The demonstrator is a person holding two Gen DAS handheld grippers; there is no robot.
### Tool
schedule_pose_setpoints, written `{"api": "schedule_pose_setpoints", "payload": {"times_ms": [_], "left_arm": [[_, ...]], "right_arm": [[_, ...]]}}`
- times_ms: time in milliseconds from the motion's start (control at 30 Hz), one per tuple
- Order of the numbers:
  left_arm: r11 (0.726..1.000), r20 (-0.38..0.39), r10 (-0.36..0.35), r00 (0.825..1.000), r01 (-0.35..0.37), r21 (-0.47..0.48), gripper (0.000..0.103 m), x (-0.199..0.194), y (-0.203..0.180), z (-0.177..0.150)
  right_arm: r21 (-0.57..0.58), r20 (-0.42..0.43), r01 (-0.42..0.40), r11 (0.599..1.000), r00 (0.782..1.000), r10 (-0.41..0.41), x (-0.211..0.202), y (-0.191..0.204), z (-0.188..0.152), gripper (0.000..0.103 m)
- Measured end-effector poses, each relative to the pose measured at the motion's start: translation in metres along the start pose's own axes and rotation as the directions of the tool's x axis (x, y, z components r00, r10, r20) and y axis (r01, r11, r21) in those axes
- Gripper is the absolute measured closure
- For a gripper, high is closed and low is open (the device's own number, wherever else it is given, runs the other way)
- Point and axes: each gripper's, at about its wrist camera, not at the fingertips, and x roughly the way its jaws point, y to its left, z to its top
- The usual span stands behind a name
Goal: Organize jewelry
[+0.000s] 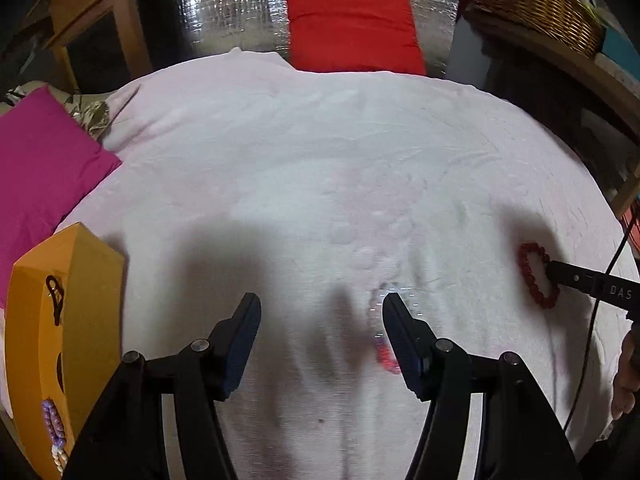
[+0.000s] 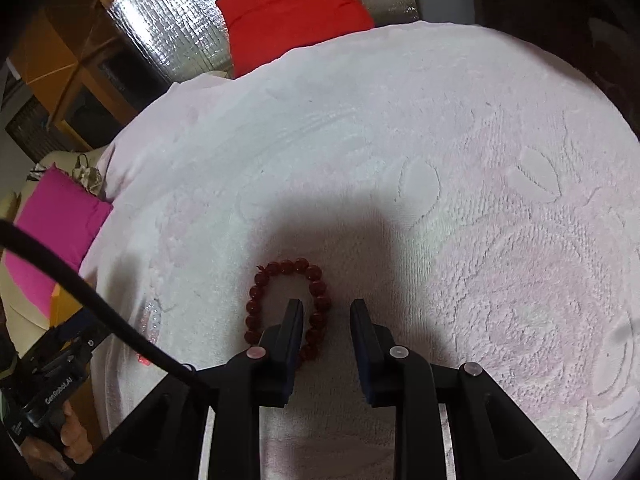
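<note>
Left wrist view: the left gripper point(image 1: 320, 312) is hanging released over the pale pink textured blanket point(image 1: 304, 152), nothing between its jaws, a blurred clear-and-pink beaded bracelet point(image 1: 384, 344) lying just beside its right finger. An orange jewelry box point(image 1: 92, 264) is sitting at the blanket's near left edge, holding a lilac-and-cream beaded strand point(image 1: 54, 432). Right wrist view: the right gripper point(image 2: 326, 312) is standing parted, its left finger resting inside the dark red round-bead bracelet point(image 2: 256, 300), the loop's right side running between the jaws, unpinched. A magenta cushion point(image 1: 44, 160) and a red cushion point(image 1: 352, 28) are lying beyond the far edges.
</note>
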Motion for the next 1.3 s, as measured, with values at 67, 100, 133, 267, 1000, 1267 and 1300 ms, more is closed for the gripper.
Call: {"api": "schedule_pose_setpoints", "payload": {"times_ms": [67,100,133,267,1000,1267,1300], "left_arm": [[1.000,-0.006,-0.007,1.000,0.007,0.017,0.039,0.002,-0.001,-0.002],[0.999,-0.010,-0.020,1.000,0.021,0.031,0.040,0.003,-0.005,-0.003],[0.998,-0.012,-0.031,0.999,0.032,0.045,0.040,0.005,-0.009,-0.003],[0.996,-0.035,-0.029,0.999,0.032,0.086,0.040,0.012,-0.020,-0.004],[0.987,-0.082,0.050,0.995,-0.037,0.155,0.054,0.037,-0.042,-0.011],[0.982,-0.054,0.127,0.990,-0.118,0.145,0.028,0.037,-0.043,-0.014],[0.983,-0.053,0.130,0.990,-0.121,0.136,0.025,0.037,-0.042,-0.014]], "right_arm": [[0.009,-0.002,-0.009,1.000,1.000,0.009,0.001,-0.002,0.000,0.075],[0.010,-0.002,-0.011,1.000,1.000,0.011,0.001,-0.004,0.000,0.075],[0.008,-0.002,-0.010,1.000,1.000,0.010,0.001,-0.004,-0.001,0.075],[0.016,0.001,-0.009,1.000,1.000,0.009,0.001,-0.004,-0.003,0.075],[-0.008,0.008,-0.007,1.000,1.000,0.007,0.000,0.001,-0.006,0.075],[-0.103,0.036,0.066,0.992,0.997,-0.063,0.000,0.014,-0.011,0.075],[-0.114,0.040,0.076,0.991,0.997,-0.071,0.001,0.016,-0.012,0.075]]}}
